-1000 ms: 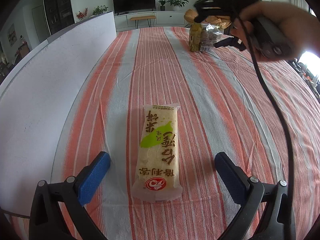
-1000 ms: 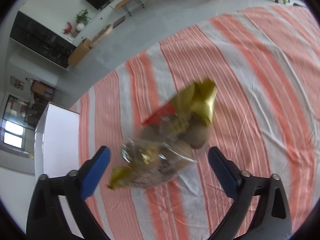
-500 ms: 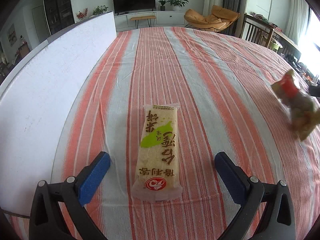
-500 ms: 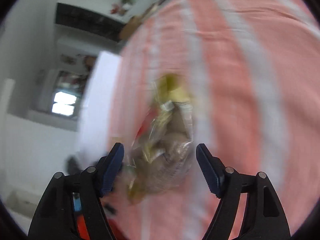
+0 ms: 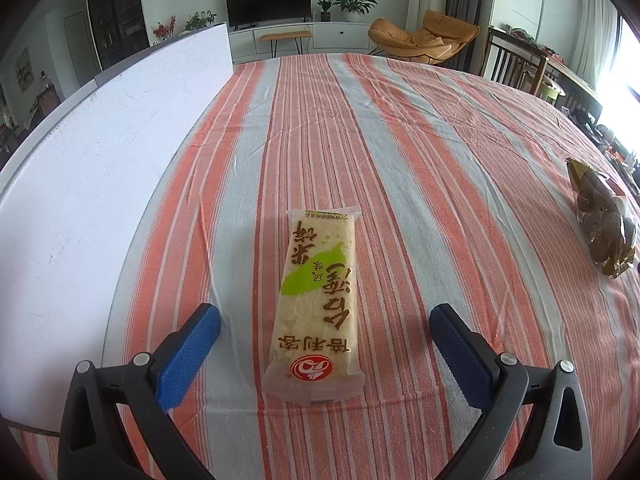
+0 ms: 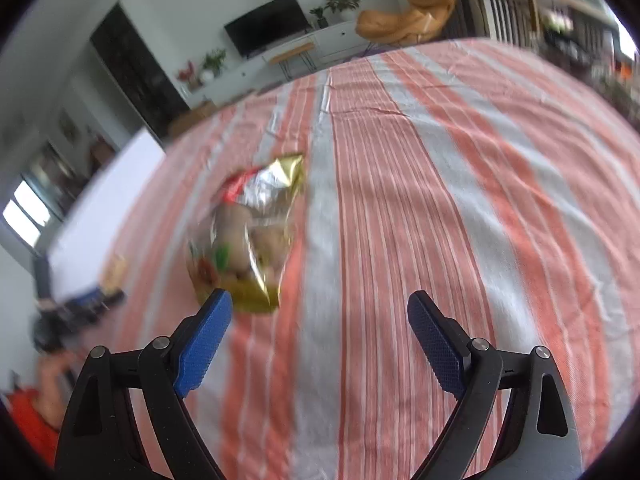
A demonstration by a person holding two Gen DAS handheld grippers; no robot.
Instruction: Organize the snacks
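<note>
Rice cracker pack [image 5: 318, 300] with Chinese lettering between left gripper's [image 5: 325, 344] wide jaws, right gripper's [image 6: 320, 340] jaws opening, empty

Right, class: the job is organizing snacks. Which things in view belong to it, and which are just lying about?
Belong to the job:
- rice cracker packet
- gold snack bag
- left tool
- right tool, jaws opening, empty

Just there:
- striped tablecloth
- white board
- television
- armchair
</note>
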